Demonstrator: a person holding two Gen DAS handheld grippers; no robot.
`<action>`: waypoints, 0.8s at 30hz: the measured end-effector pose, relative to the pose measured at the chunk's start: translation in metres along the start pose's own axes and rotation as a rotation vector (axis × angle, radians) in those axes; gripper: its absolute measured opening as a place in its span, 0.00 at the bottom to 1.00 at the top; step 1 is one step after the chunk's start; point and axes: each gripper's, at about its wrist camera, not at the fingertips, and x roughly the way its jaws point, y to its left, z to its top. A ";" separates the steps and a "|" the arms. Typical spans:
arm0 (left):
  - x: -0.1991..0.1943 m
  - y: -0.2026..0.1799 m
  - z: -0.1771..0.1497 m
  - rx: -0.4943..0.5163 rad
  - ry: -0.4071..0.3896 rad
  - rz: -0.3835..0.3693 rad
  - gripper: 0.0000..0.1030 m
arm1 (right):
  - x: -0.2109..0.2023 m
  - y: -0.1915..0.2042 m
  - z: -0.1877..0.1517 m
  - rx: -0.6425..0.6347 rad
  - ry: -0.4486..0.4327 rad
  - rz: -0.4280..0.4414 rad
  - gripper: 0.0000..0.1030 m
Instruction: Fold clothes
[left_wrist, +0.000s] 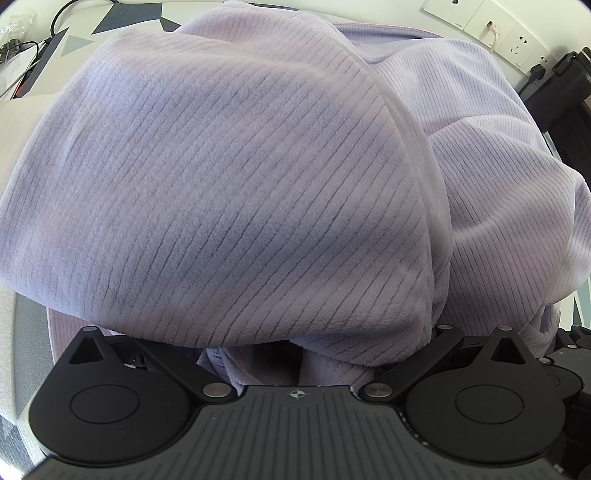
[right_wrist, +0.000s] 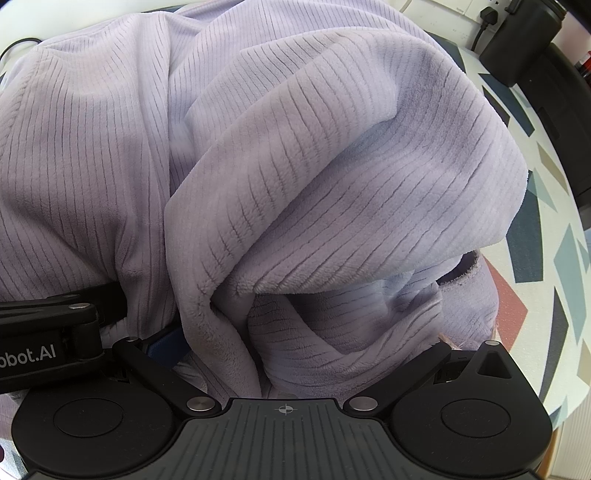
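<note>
**Garment draped over both grippers; jaw state hidden**

Garment (left_wrist: 229, 177): a lilac ribbed fleece piece, bunched in thick folds, filling nearly the whole of both wrist views. It lies heaped on the table (right_wrist: 546, 236), whose patterned top of grey, teal and red shapes shows along the right edge in the right wrist view and at the far left corner in the left wrist view.

Left gripper (left_wrist: 295, 354): the fleece hangs over the front of the tool and covers the fingers completely. Only the black body and the two linkage arms are visible. Cloth is gathered between the linkage arms, but whether the jaws are closed on it, or how far apart they stand, cannot be told.

Right gripper (right_wrist: 284, 354): same condition. A folded lobe of fleece sits directly in front of the body, hiding the fingers. Jaw opening and grip cannot be told. The left gripper's black housing enters this view at the lower left, just beside the right one and touching the cloth.

Surroundings: wall sockets (left_wrist: 517, 44) and a plug with cable at the far side; a black box (right_wrist: 524, 37) stands at the table's far right corner; cables (left_wrist: 22, 48) lie at the far left edge.
</note>
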 end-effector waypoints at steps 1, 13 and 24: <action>0.000 0.000 0.000 0.001 0.000 0.000 1.00 | 0.000 0.000 0.000 0.001 0.000 0.000 1.00; 0.000 0.003 0.001 0.006 -0.002 0.007 1.00 | 0.000 0.002 0.003 -0.003 -0.003 0.002 1.00; -0.001 0.009 -0.002 -0.007 -0.006 0.005 1.00 | 0.000 0.003 0.004 -0.008 -0.014 0.005 1.00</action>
